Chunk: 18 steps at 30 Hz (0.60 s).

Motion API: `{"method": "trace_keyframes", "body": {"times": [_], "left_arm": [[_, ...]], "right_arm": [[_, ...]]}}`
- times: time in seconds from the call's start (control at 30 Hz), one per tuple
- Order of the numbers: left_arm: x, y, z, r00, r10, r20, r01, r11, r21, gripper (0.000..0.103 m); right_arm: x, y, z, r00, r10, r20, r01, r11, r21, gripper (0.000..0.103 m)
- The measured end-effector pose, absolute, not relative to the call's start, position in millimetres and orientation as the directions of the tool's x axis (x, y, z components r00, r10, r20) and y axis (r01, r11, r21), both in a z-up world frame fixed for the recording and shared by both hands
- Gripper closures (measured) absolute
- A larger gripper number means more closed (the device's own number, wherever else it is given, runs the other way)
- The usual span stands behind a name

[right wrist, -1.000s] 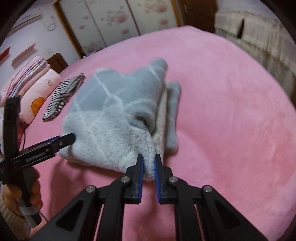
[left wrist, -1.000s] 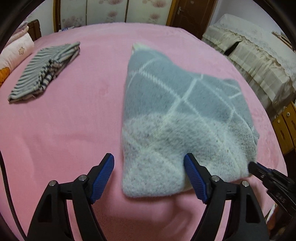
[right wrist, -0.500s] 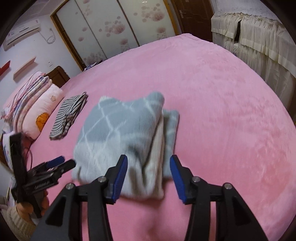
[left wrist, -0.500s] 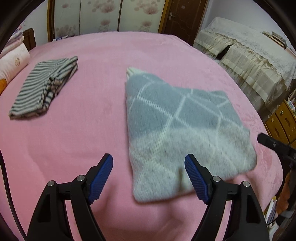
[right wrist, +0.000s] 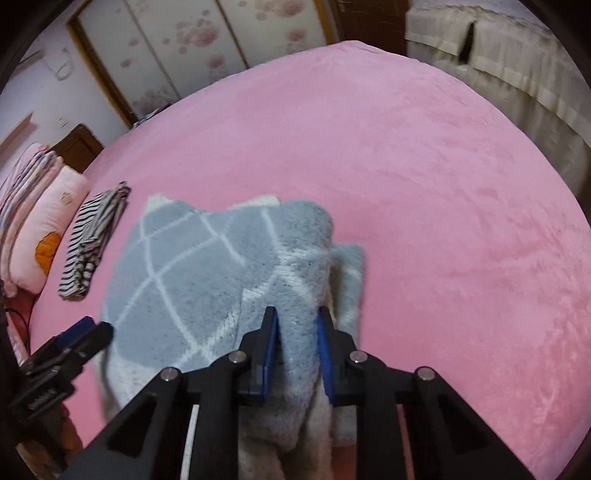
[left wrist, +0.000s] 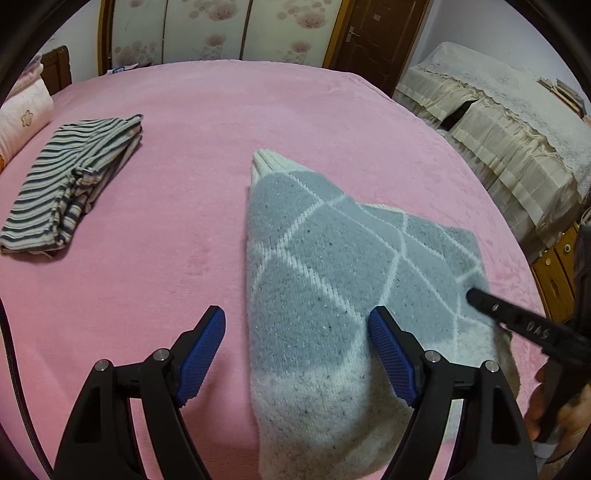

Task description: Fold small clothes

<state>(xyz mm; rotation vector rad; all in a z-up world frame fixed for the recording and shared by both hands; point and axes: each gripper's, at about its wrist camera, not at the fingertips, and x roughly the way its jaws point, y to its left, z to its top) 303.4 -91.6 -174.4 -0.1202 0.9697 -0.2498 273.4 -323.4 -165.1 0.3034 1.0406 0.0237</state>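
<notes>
The right gripper is closing its fingers around the fuzzy grey diamond-patterned knit garment's near fold on the pink bed, seemingly to shift it, while the left gripper's fingers stand apart, straddling its near-left corner.

place: home bedroom | surface: bed under pink blanket | head end: pillows, wooden headboard | wall: floral wardrobe doors, brown door | side: lace-covered furniture
</notes>
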Motion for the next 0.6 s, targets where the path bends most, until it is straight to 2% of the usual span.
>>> {"method": "trace_keyframes", "body": {"times": [0.17,0.3,0.47,0.6], "left_arm": [[300,-89,-186,0.538,-0.294,-0.790,0.157,0.956,-0.248,0.019],[301,-79,-195,0.529,-0.326,-0.783,0.137,0.944,-0.301,0.014],[298,-73,-196,0.518,-0.349,-0.781,0.120,0.934,-0.337,0.014],[296,-75,-190,0.523,-0.329,-0.786,0.132,0.943,-0.307,0.014]], "right_arm": [[258,-333,-185,0.530,0.172,-0.830,0.155,0.943,0.295,0.083],[253,-346,-198,0.548,0.198,-0.812,0.193,0.915,0.353,0.064],[250,-339,-191,0.561,0.182,-0.807,0.158,0.934,0.321,0.062],[247,-339,-183,0.568,0.153,-0.809,0.163,0.942,0.292,0.051]]}}
